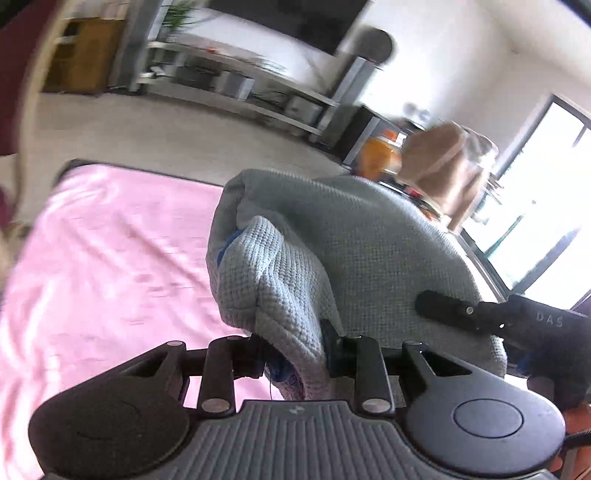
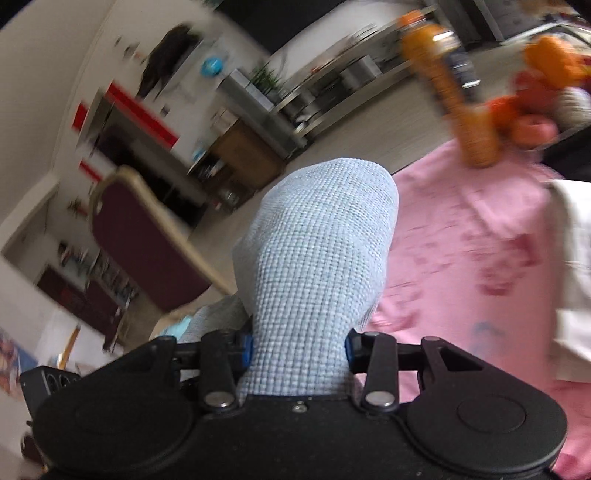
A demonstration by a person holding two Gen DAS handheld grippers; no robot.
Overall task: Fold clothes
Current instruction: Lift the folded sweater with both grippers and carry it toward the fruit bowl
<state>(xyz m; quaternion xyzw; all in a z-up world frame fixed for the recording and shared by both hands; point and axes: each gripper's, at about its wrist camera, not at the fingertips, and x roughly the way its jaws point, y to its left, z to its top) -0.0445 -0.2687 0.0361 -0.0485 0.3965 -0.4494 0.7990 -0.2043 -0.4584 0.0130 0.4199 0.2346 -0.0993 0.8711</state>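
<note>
We see both the left gripper [image 1: 295, 354] and right gripper [image 2: 299, 347] clamped on the light-blue knit garment [image 1: 351, 251], raised over the pink-covered table [image 1: 110, 258].

Pretty bright room, white walls [image 1: 443, 74] and a pale floor [image 1: 166, 125]. Landmark is the metal shelf unit [image 1: 258, 92] along the far wall: a dark TV screen [image 1: 295, 18] hangs right above it, a green plant [image 1: 181, 18] sits at its left end, and a wooden cabinet [image 1: 81, 55] stands further left. Well to its right, a big window [image 1: 546, 206] is blown out with daylight. A maroon chair [image 2: 147, 236] stands on the floor in front of it. Everything's motion-blurred.
</note>
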